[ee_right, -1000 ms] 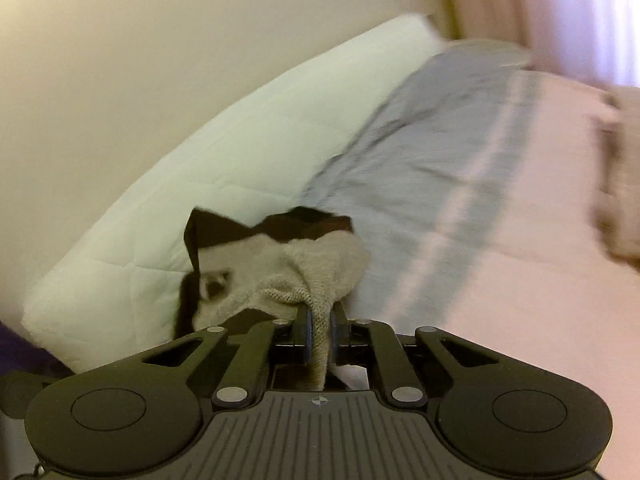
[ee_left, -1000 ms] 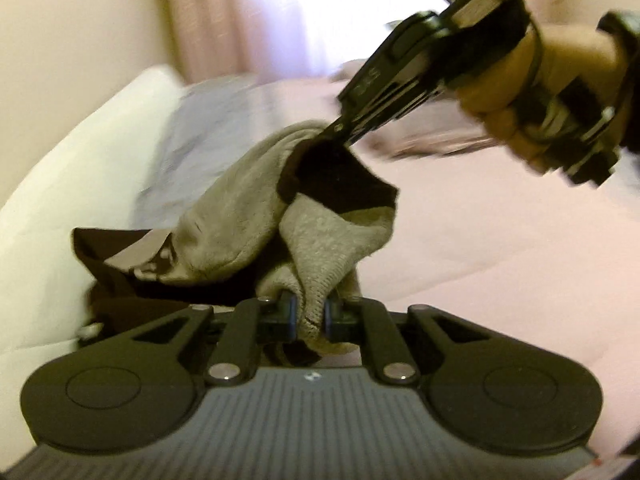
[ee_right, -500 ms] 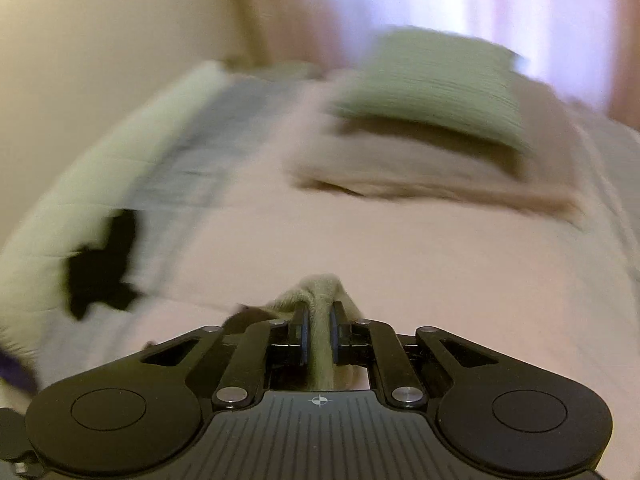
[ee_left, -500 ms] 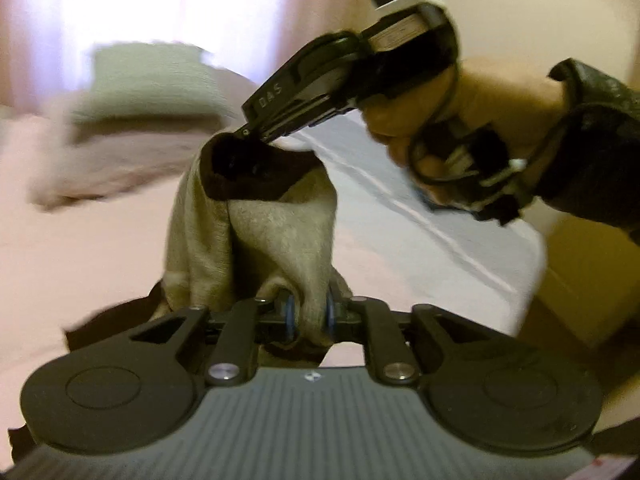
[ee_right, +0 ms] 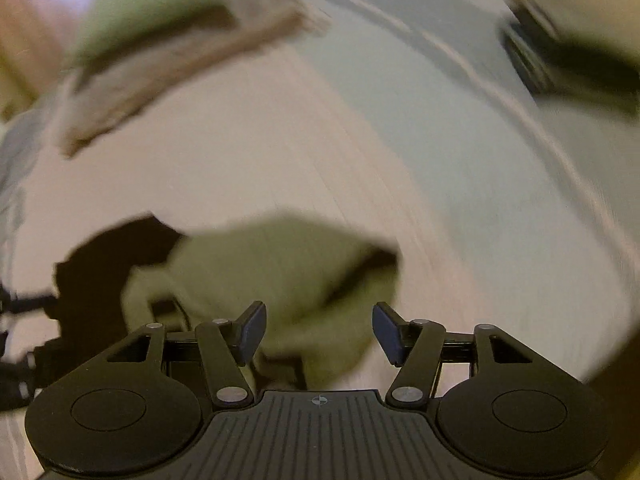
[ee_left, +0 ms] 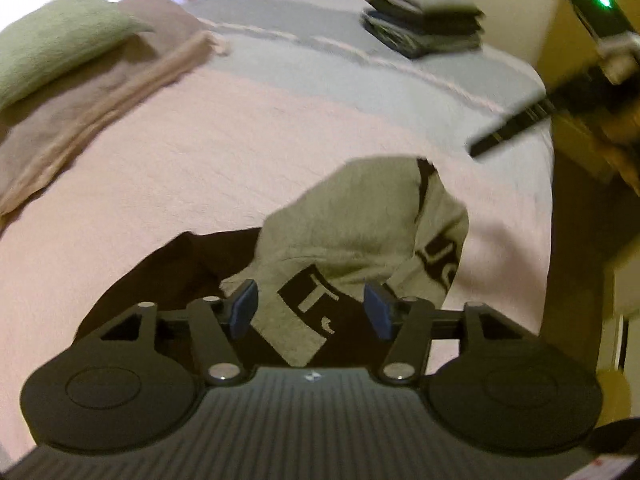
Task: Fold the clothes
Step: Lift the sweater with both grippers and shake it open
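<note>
Left wrist view shows one grey and black garment [ee_left: 360, 216] crumpled on the near part of the bed [ee_left: 240, 128], under the left tool [ee_left: 310, 310], whose jaws stand wide and empty. The right tool [ee_right: 318, 332] is likewise wide. Soft and light, the garment looks best pinched at an edge; one dark folded stack [ee_left: 424, 16] lies far right.

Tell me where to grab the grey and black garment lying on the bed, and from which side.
Grip the grey and black garment at its far edge, near the black strip by the right corner: that edge lies fairly flat on the pink bedspread and free of the bunched folds nearer the left tool. Coming down from above with an open tool looks best. Both tools, including the right tool, are open.
</note>
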`<state>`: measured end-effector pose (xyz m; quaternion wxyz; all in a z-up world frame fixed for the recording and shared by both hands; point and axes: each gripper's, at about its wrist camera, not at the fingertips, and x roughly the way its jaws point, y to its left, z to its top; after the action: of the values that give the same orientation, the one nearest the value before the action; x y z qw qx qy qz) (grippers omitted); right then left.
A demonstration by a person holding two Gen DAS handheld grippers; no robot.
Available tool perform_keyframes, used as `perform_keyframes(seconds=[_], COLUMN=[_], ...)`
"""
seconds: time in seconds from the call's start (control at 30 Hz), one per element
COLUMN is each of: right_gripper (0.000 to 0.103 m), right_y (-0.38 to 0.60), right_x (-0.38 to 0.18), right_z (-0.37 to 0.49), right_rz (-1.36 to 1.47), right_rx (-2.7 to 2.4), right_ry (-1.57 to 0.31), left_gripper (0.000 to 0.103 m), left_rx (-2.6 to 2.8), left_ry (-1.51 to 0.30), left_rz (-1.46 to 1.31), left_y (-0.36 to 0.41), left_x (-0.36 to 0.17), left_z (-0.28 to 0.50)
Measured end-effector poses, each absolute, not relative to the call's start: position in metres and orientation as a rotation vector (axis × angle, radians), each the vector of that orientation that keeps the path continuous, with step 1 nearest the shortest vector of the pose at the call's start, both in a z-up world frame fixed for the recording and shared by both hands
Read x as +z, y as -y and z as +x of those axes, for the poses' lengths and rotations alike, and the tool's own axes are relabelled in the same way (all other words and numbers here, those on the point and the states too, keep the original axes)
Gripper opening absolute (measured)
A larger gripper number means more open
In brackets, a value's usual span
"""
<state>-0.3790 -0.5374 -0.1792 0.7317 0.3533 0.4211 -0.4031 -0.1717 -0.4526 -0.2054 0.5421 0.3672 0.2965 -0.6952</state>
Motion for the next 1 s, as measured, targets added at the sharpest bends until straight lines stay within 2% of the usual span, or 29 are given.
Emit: perform_keyframes(seconds=[0.2,0.37,0.47,0.5,0.53,0.57,0.67,0.8,0.9,1.0], right_gripper=[0.058,0.060,0.058,0.051,0.014,0.007,0.006,0.002,0.002,0.002], right_y=[0.506,0.510,0.515,0.516,0.517,0.517,0.507,0.495,0.495,0.496], right_x=[-0.243,-0.293,-0.314,-0.316,-0.314,-0.309,-0.281,-0.262,-0.267,-0.271], right_z=[-0.405,-0.394,-0.389,-0.391,-0.394,-0.397,-0.414,-0.453,-0.470,-0.472], right_rz=[1.046,1.204,1.280,1.293,1.297,1.290,1.174,1.132,1.139,1.128], right_rx=[-0.966,-0.983,-0.993,-0.993,-0.991,-0.982,-0.996,-1.029,-1.021,-0.993], right_ry=[-0.793,-0.604,-0.531,-0.527,-0.545,-0.568,-0.683,-0.728,-0.751,-0.758], left_gripper=[0.057,0.057,0.057,0.057,0.057,0.057,0.057,0.057,0.057,0.056], left_rx=[-1.811,-1.884,-1.858,-1.855,-1.855,-1.864,-1.899,-1.946,-1.978,-1.973], left_ry=[-0.618,-0.509,-0.527,-0.536,-0.543,-0.554,-0.572,-0.556,-0.532,-0.427], left_rz=[1.025,1.135,1.141,1.139,1.138,1.140,1.117,1.090,1.146,1.291], left_y=[0.494,0.497,0.493,0.491,0.489,0.488,0.492,0.505,0.513,0.518], left_x=[-0.253,-0.280,-0.289,-0.288,-0.285,-0.283,-0.274,-0.266,-0.280,-0.311], left_z=[-0.188,-0.197,-0.188,-0.187,-0.187,-0.189,-0.201,-0.230,-0.257,-0.285])
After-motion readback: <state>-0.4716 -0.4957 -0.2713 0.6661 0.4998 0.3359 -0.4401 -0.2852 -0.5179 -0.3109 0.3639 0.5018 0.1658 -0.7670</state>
